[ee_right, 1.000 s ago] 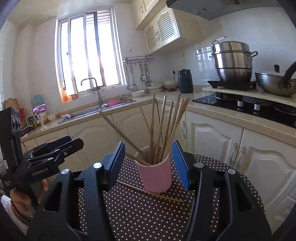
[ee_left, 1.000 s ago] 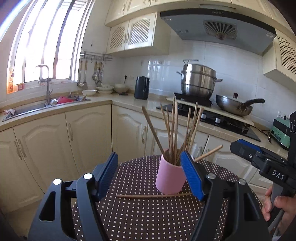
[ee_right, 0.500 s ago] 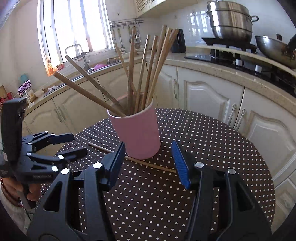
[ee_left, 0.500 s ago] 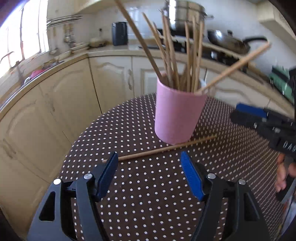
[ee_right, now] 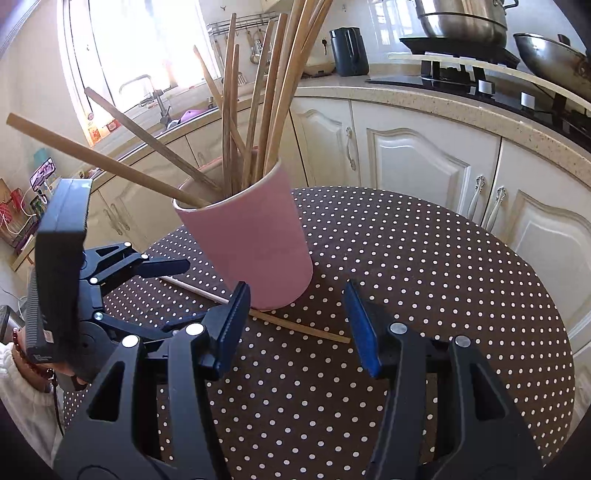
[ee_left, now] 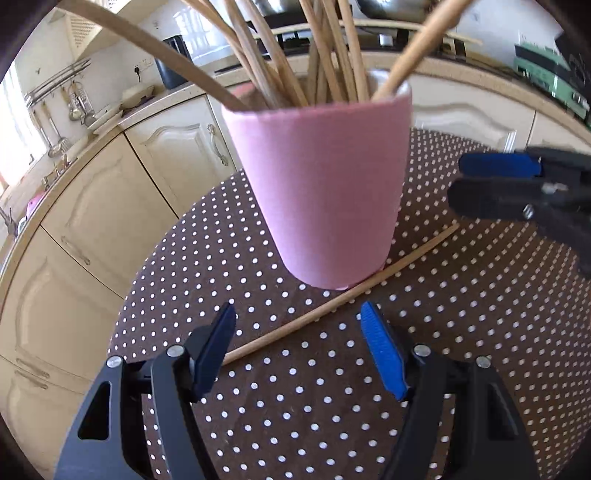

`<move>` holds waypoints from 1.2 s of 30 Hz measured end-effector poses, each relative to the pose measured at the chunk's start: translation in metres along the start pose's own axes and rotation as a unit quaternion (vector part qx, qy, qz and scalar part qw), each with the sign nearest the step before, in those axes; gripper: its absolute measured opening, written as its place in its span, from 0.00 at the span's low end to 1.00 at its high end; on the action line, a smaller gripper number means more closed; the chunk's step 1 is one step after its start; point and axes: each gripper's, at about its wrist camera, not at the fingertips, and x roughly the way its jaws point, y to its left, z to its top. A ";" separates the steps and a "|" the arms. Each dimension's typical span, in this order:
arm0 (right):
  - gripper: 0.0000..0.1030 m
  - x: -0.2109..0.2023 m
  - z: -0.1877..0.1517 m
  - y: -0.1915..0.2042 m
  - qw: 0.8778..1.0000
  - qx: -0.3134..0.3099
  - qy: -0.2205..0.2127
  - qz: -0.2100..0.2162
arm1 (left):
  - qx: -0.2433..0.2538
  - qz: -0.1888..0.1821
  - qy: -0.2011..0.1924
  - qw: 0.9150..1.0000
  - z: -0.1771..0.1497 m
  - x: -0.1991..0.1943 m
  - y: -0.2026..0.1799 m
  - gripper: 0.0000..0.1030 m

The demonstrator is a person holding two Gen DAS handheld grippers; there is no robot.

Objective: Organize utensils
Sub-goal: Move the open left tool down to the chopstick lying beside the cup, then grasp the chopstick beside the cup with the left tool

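Note:
A pink cup (ee_left: pixel 325 184) (ee_right: pixel 251 243) full of several wooden chopsticks (ee_right: pixel 258 110) stands on a round brown polka-dot table (ee_left: pixel 332 406). One loose chopstick (ee_left: pixel 332 302) (ee_right: pixel 295 326) lies on the table against the cup's base. My left gripper (ee_left: pixel 297 332) is open and empty, low over the table, its jaws straddling the loose chopstick's near part. My right gripper (ee_right: pixel 295 317) is open and empty, hovering over the chopstick's other end beside the cup. Each gripper shows in the other's view: the right one (ee_left: pixel 517 184), the left one (ee_right: pixel 122 280).
Cream kitchen cabinets (ee_right: pixel 424 162) and a countertop ring the table. A stove with a steel pot (ee_right: pixel 461 18) and a pan (ee_right: pixel 554 48) is behind, a black kettle (ee_right: pixel 349 51) and a sink (ee_right: pixel 155 107) under the window.
Both grippers have tilted down and moved in close to the cup and the loose chopstick. Both stay open. The cup and chopstick have not moved.

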 end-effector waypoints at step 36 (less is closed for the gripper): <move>0.51 -0.052 -0.026 -0.017 0.998 0.054 0.020 0.000 | -0.035 -0.067 0.088 0.993 0.022 -0.014 -0.073 0.07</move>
